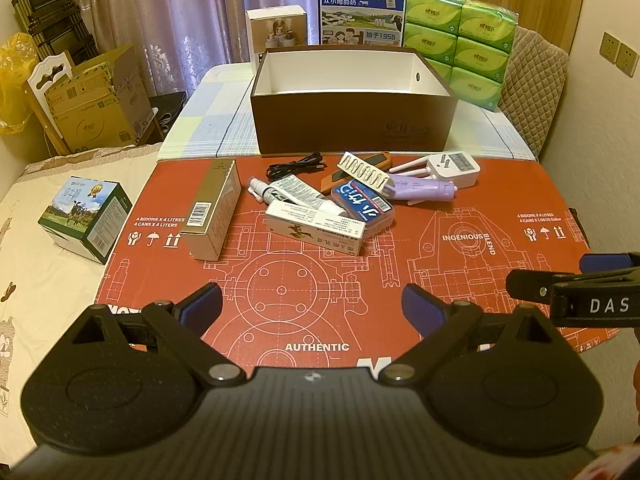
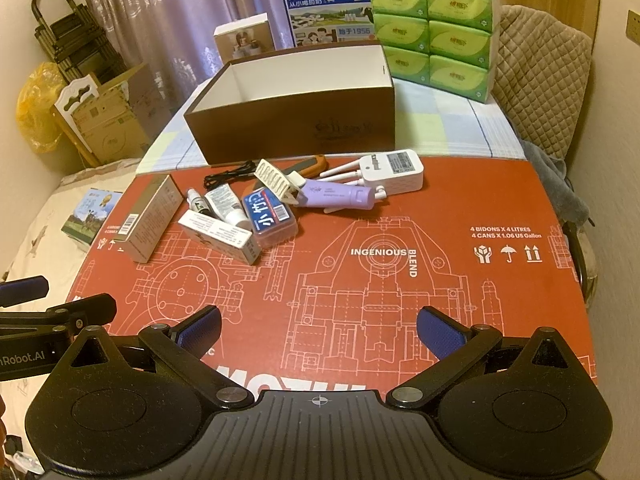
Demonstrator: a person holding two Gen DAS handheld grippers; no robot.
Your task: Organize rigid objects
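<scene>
A red printed cardboard sheet covers the desk, purple curtains behind. Only the right view shows grey cloth at the desk's right edge. Both grippers' fingers spread, empty.

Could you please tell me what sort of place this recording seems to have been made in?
Probably a room in a home, perhaps a bedroom: purple curtains hang behind, a patterned bedsheet lies at left, and household stock such as packs of tissues and a milk carton stands around.

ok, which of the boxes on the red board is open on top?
The big brown box at the far edge; its white inside shows. The gold carton and white medicine carton lie closed.
</scene>
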